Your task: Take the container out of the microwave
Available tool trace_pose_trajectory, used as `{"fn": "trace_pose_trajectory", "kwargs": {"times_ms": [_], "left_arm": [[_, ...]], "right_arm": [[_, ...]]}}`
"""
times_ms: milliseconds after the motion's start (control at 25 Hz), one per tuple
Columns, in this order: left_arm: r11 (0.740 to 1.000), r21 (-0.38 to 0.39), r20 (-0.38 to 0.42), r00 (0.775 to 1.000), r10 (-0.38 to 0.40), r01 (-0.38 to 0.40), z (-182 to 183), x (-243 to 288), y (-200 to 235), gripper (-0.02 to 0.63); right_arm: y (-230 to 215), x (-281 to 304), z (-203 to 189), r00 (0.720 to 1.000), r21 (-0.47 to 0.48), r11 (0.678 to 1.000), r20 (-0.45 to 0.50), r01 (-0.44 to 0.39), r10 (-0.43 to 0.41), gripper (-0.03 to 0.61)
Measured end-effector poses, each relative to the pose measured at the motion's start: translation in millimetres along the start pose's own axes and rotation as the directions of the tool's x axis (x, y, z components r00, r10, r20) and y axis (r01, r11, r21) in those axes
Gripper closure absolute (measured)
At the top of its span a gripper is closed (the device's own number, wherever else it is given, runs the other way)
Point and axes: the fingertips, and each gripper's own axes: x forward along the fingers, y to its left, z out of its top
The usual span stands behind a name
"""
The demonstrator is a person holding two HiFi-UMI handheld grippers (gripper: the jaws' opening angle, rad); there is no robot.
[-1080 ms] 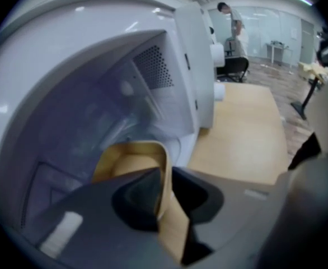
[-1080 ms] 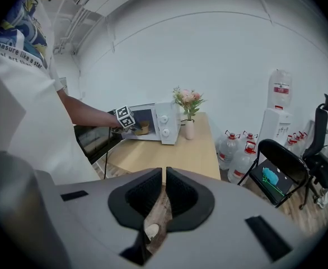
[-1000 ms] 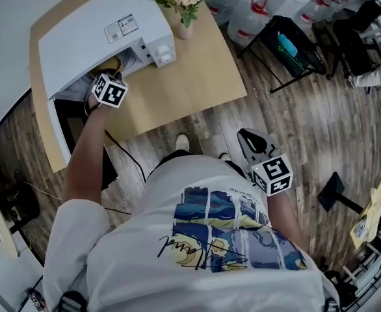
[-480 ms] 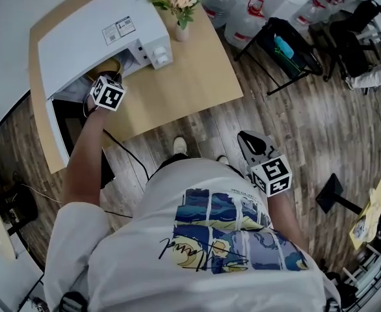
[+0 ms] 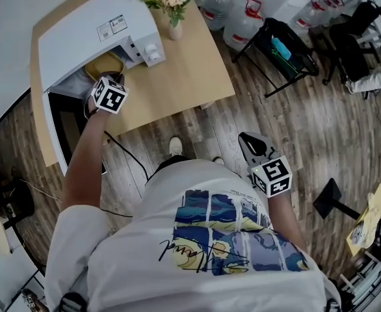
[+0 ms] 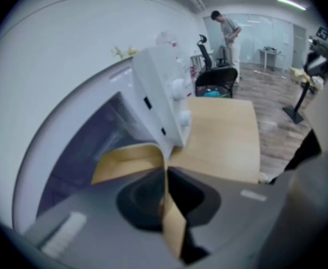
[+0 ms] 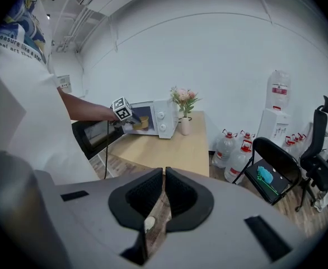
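Note:
A white microwave (image 5: 93,34) stands on the wooden table (image 5: 184,70), its dark door (image 5: 70,132) swung open toward me. A yellow container (image 5: 103,66) sits at the oven's mouth, partly out. My left gripper (image 5: 114,78) reaches into the opening. In the left gripper view its jaws are shut on the container's thin yellow rim (image 6: 165,178), with the container's body (image 6: 125,161) to their left. My right gripper (image 5: 248,140) hangs low over the floor by my hip, shut with nothing in it (image 7: 164,175). From there the container (image 7: 142,122) shows small and far off.
A vase of flowers (image 5: 171,5) stands on the table right of the microwave. Large water bottles (image 5: 242,12) and a black folding chair (image 5: 281,44) are on the wood floor to the right. A cable trails below the door. A person (image 6: 229,32) stands far off.
The yellow container shows further out of the microwave's mouth than before, with my left gripper drawn slightly back. The right gripper has stayed in place.

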Motion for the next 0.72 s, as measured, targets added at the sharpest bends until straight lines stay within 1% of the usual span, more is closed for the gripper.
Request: {"fn": "trace_pose_trajectory", "kwargs": {"times_ms": [400,600,720], "left_arm": [[1.000,0.002,0.027,0.999,0.025,-0.025,30,-41,-56,0.589],[0.999,0.010,0.016,0.999,0.043,-0.043,38,-64,-88,0.589],[0.998,0.034,0.007,0.999,0.046,-0.046,43,-77,-111,0.589]], "right_arm": [[-18,-36,-21,0.998,-0.022,0.999,0.031,-0.049,0.050,0.561],[-25,-58,-35,0.996,-0.034,0.997,0.047,-0.074,0.075,0.561],[-30,-69,-46,0.994,-0.025,0.995,0.056,-0.097,0.098,0.561]]}}
